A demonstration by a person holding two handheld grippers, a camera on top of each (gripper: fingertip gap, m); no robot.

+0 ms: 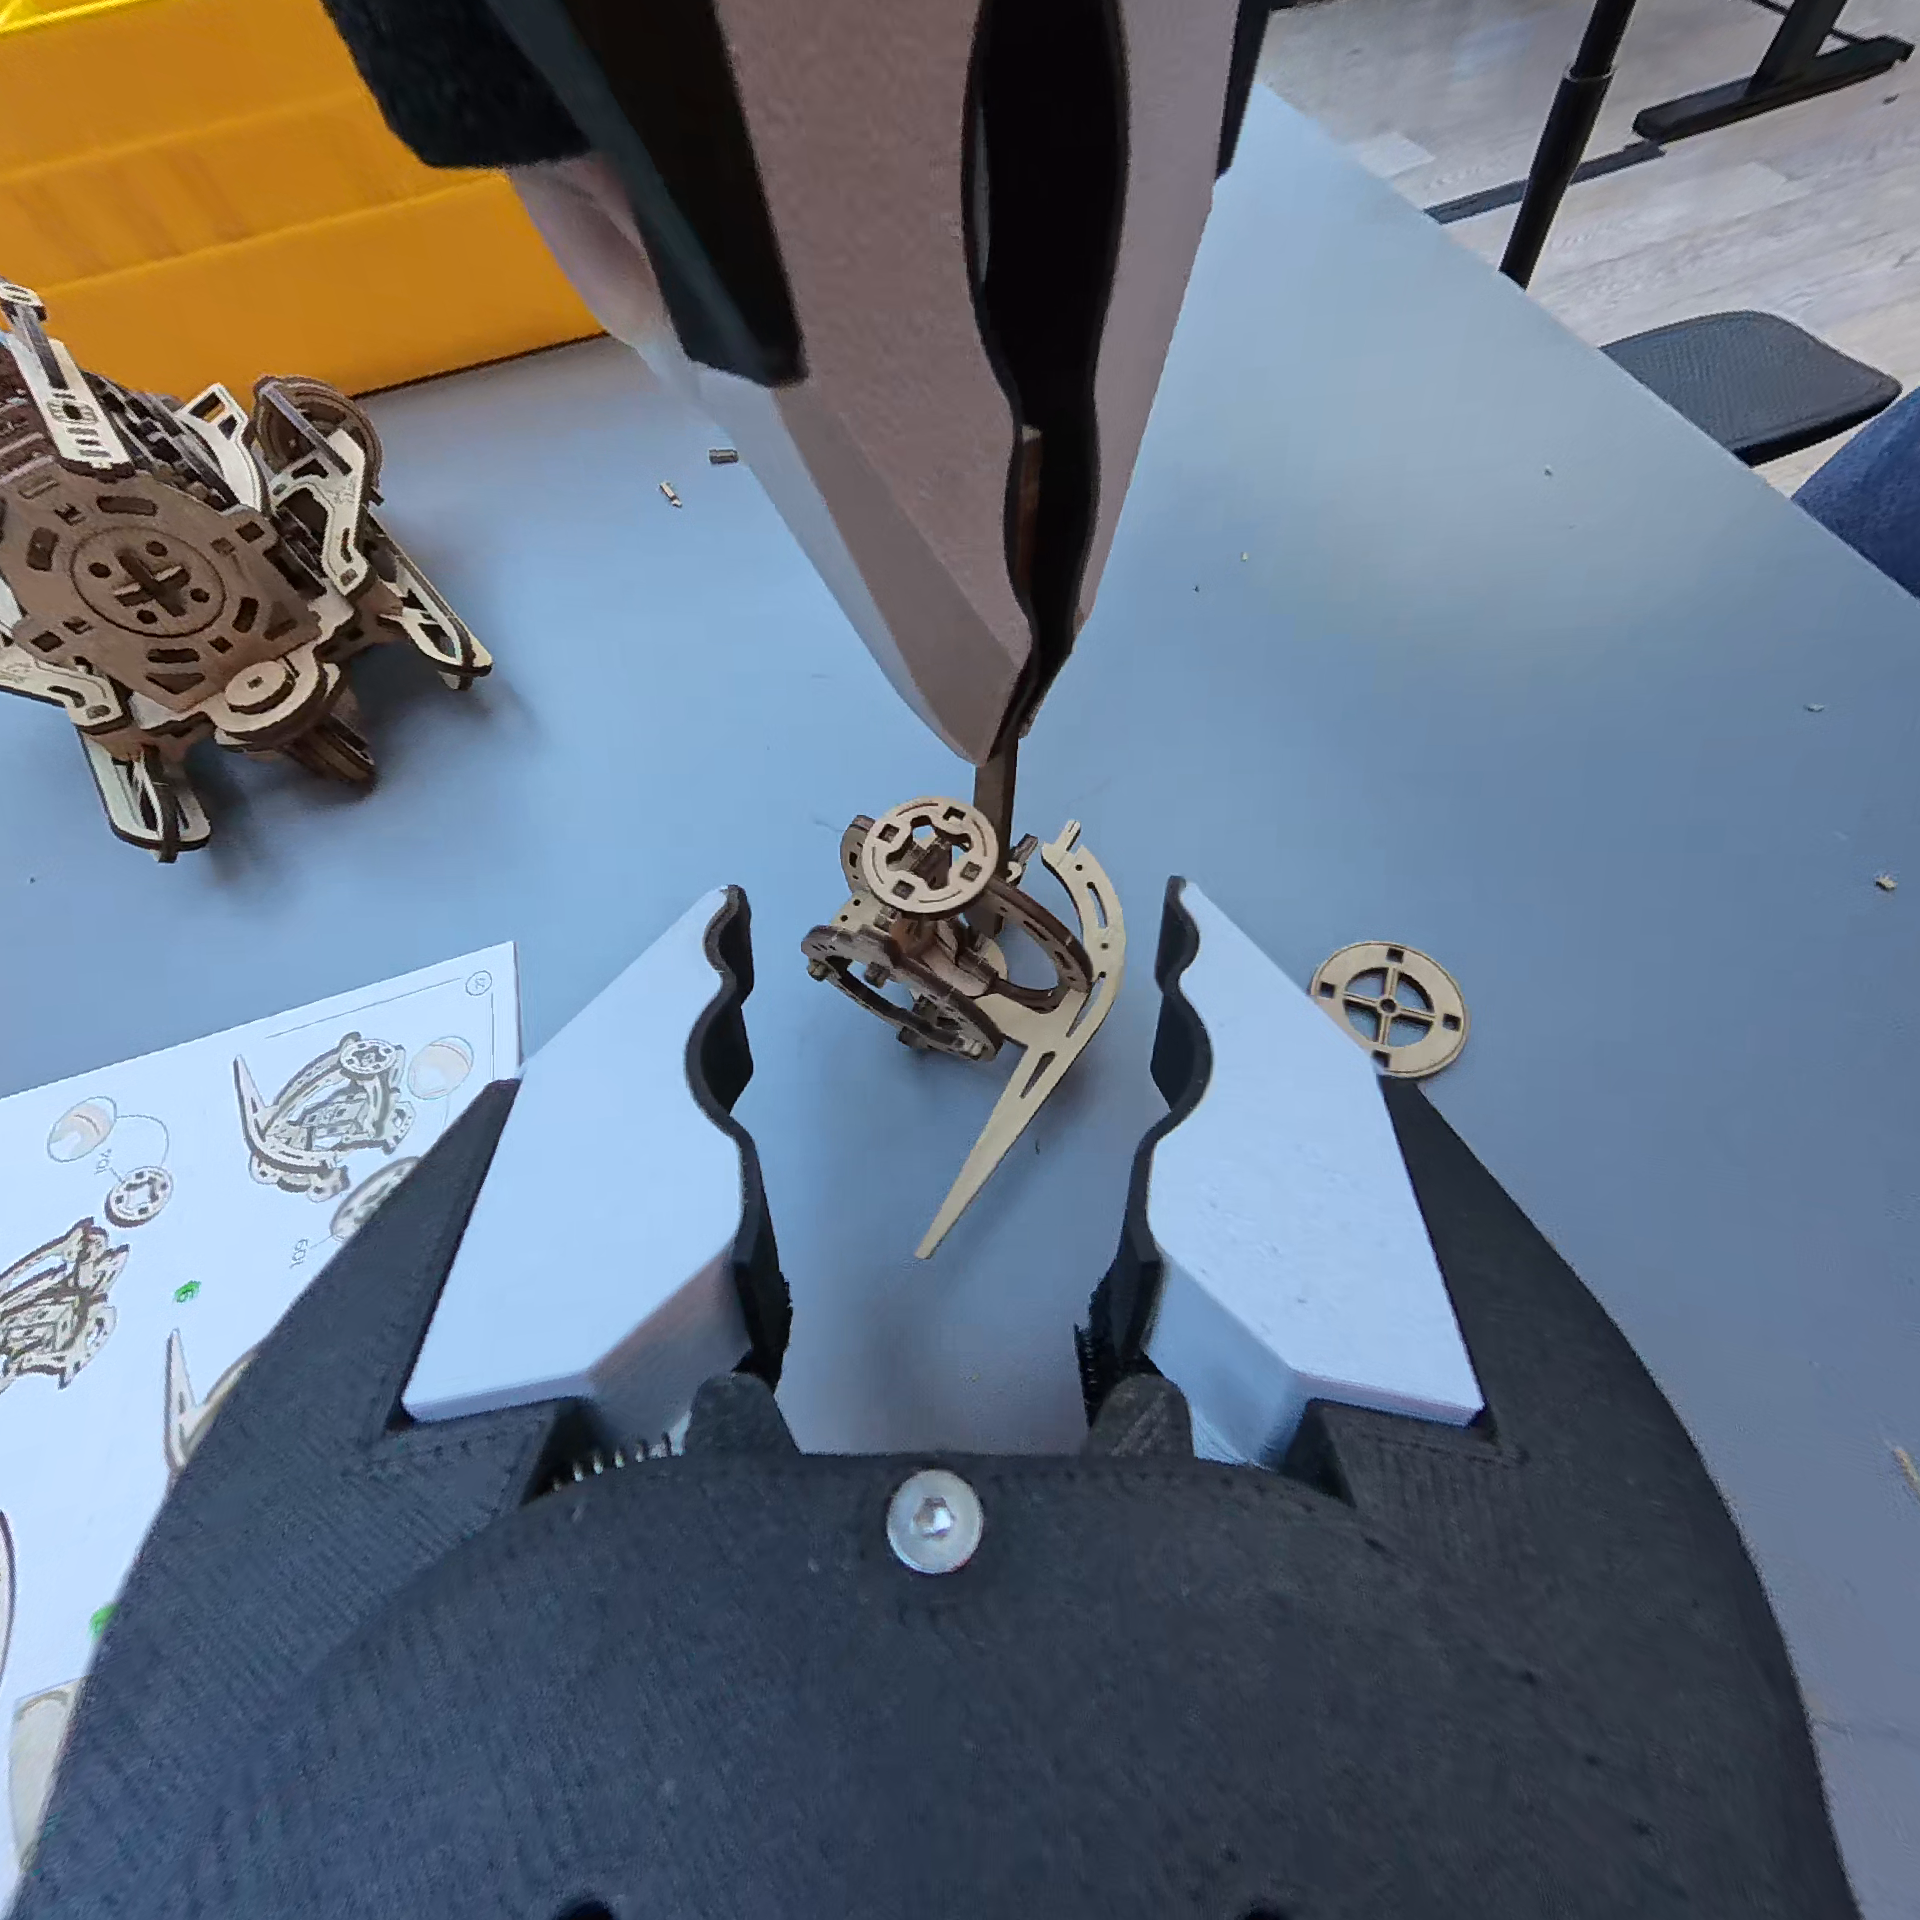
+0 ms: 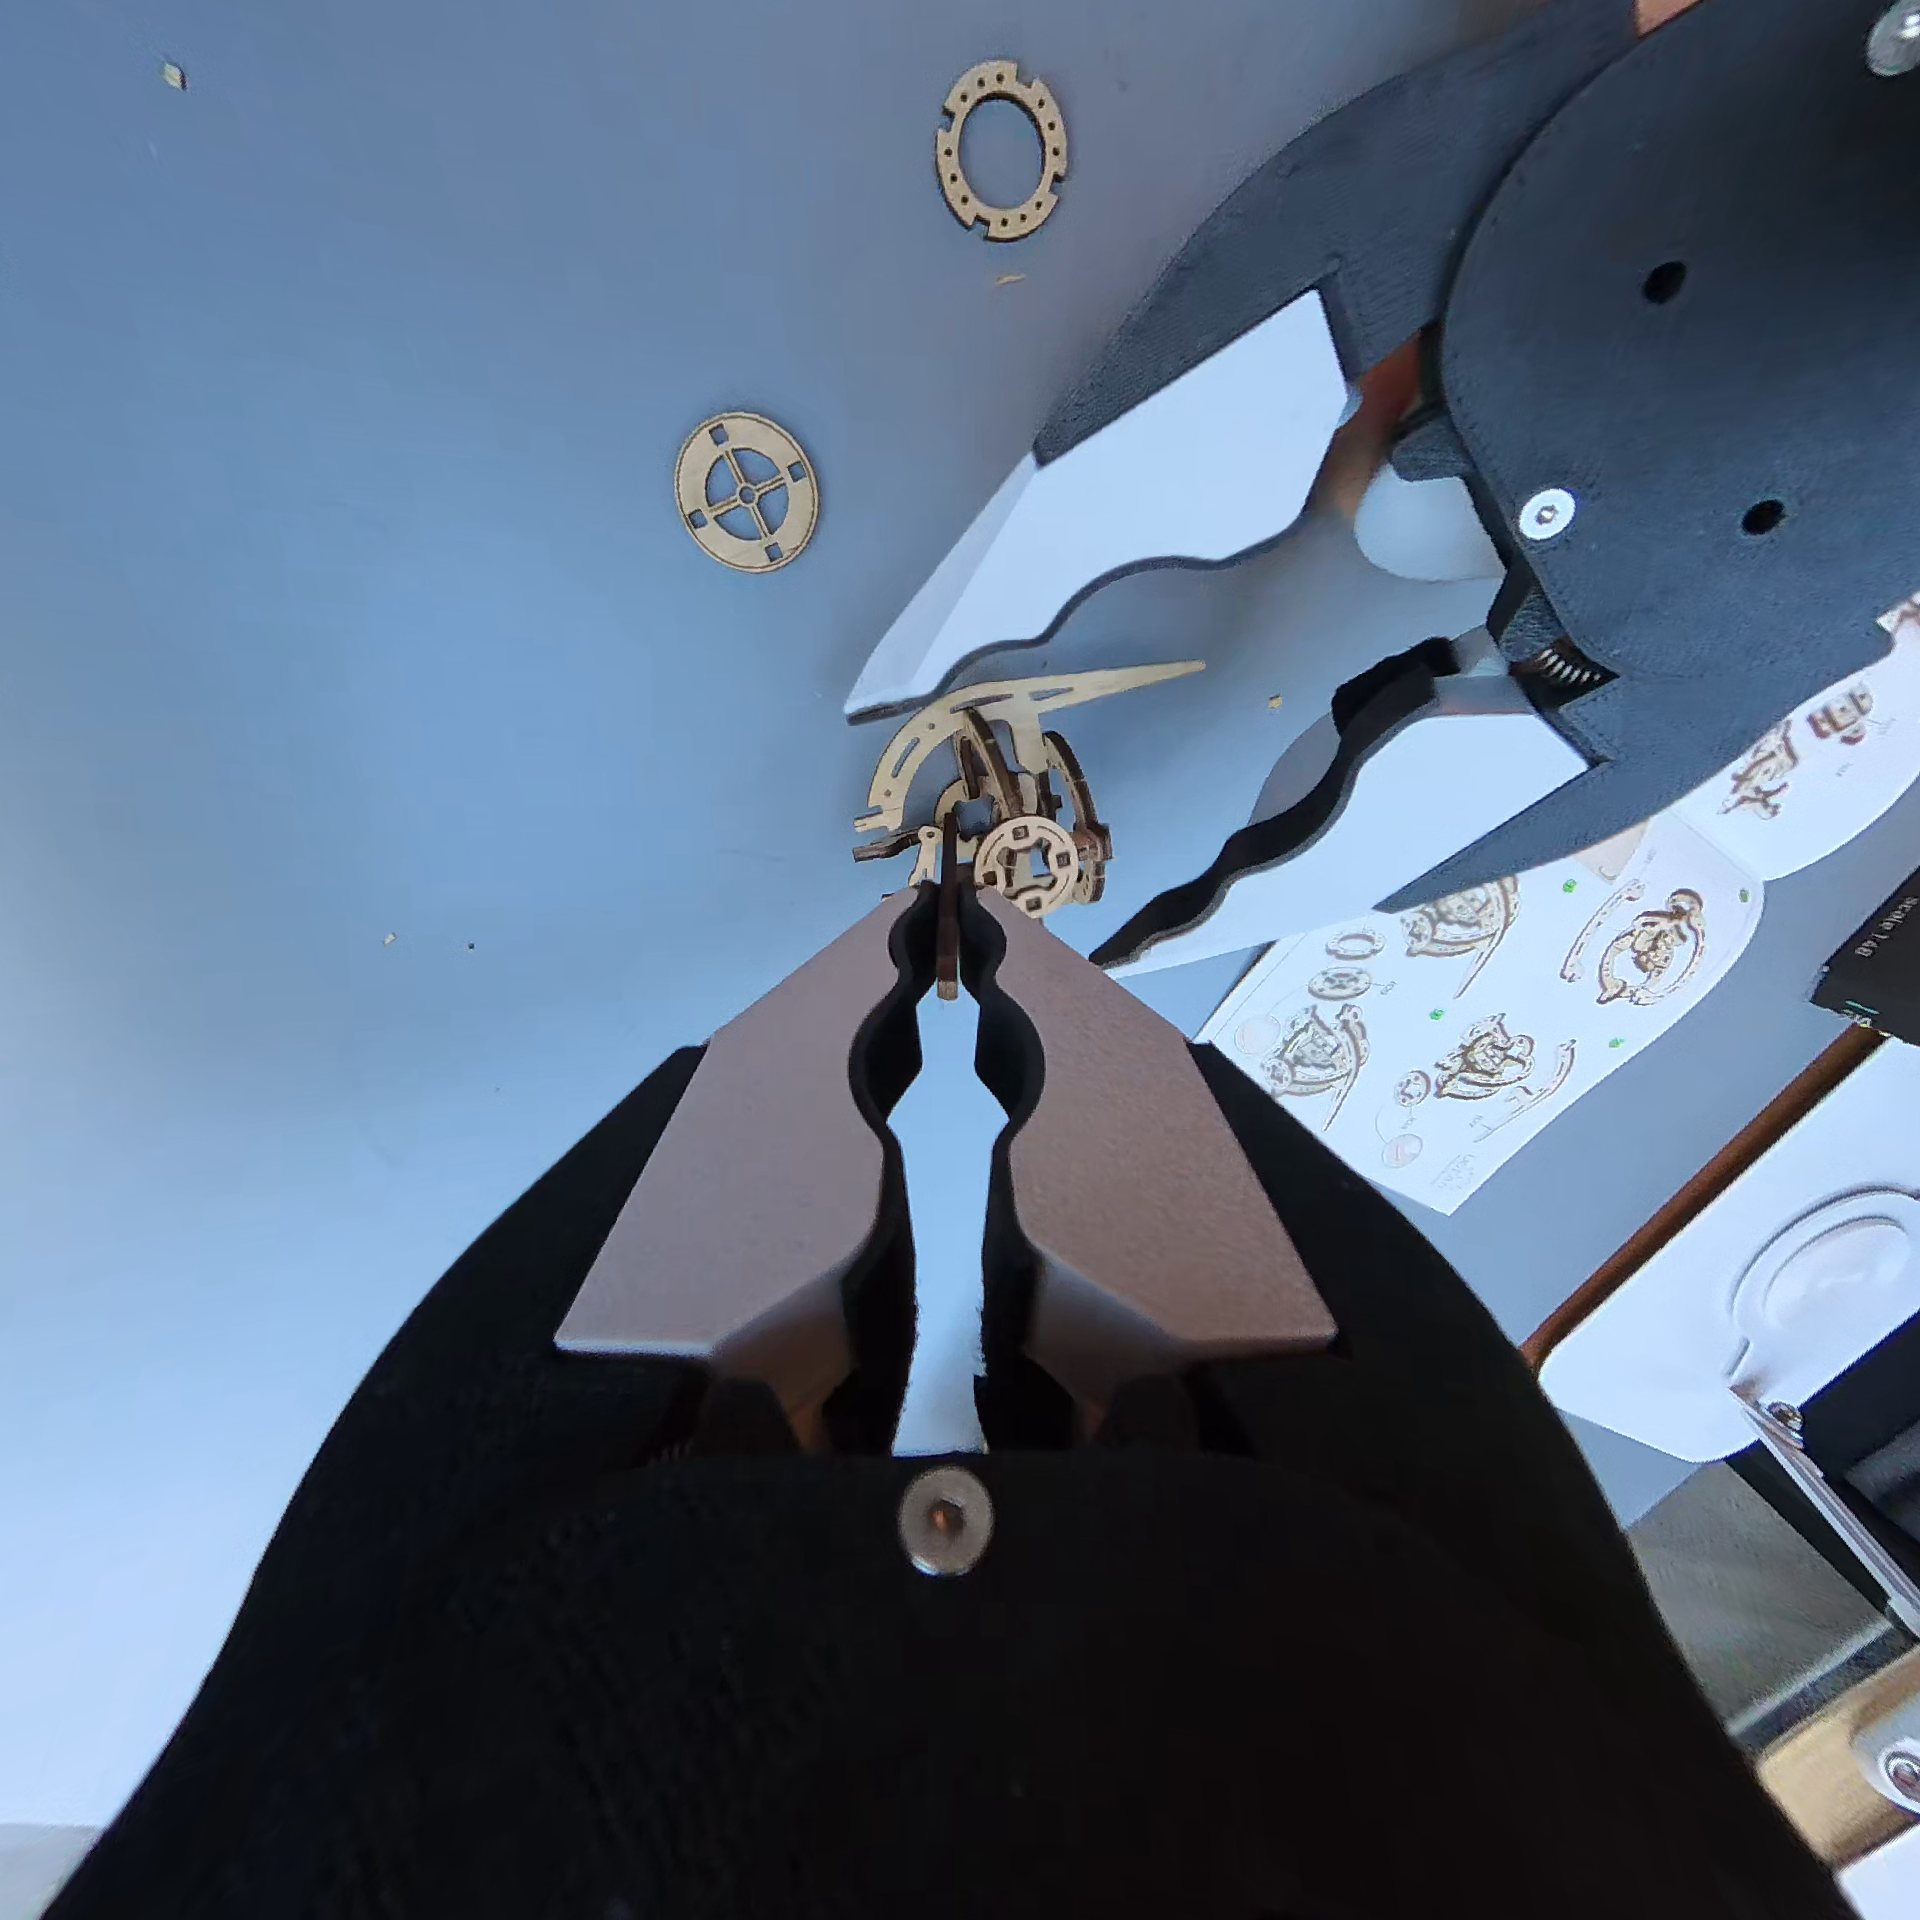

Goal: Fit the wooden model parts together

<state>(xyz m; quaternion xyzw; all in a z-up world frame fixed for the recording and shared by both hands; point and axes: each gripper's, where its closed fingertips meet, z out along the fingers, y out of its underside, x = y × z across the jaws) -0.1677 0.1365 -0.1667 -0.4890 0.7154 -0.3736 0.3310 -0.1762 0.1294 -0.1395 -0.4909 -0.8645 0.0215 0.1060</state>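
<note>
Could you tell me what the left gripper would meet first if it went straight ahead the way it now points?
Probably the small wooden assembly standing on the table: it sits just beyond the open left gripper, roughly centred between its fingertips, with its pointed curved blade nearest. Exact depth is unclear.

I see grey table [image 1: 1455, 644]; yellow bin [image 1: 208, 208] at 10 o'clock; wood floor [image 1: 1455, 104], black chair [image 1: 1756, 374] at 2.

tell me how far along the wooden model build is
Done: a small assembly of rings and a curved arm stands on the table. In hand: the right gripper pinches a dark strip at it; the left gripper is open. Left: spoked disc and ring lie loose.
</note>
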